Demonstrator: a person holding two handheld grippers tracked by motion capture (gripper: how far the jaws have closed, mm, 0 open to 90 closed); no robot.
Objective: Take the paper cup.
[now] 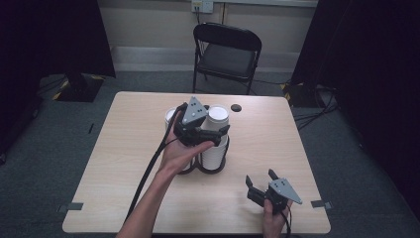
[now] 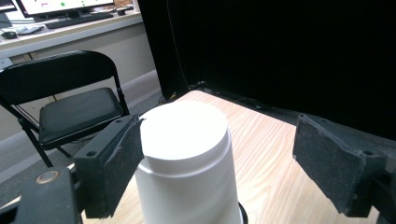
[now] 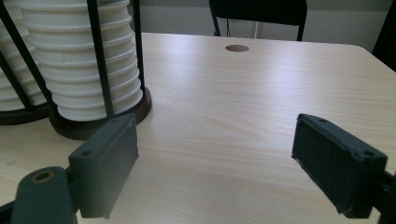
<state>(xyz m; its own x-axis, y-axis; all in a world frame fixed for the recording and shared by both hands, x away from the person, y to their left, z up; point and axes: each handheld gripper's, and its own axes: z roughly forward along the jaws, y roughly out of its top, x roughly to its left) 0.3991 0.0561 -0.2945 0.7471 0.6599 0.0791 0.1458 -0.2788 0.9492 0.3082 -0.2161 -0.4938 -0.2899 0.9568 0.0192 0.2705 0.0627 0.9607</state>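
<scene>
Two stacks of upside-down white paper cups (image 1: pixel 216 130) stand in a black wire holder (image 1: pixel 210 168) at the middle of the wooden table (image 1: pixel 124 163). My left gripper (image 1: pixel 224 131) is open around the top cup (image 2: pixel 184 154) of the right-hand stack; its left pad touches the cup's side, and the right pad stands well clear. My right gripper (image 1: pixel 260 179) rests open low over the table near the front right, with nothing between its jaws. In the right gripper view the ribbed stack (image 3: pixel 81 60) and the holder's round base (image 3: pixel 100 122) lie ahead to the left.
A black folding chair (image 1: pixel 225 52) stands behind the table's far edge. A round cable hole (image 1: pixel 236 107) sits in the tabletop near the back. Black curtains hang at both sides. Bare tabletop (image 3: pixel 224 121) lies ahead of the right gripper.
</scene>
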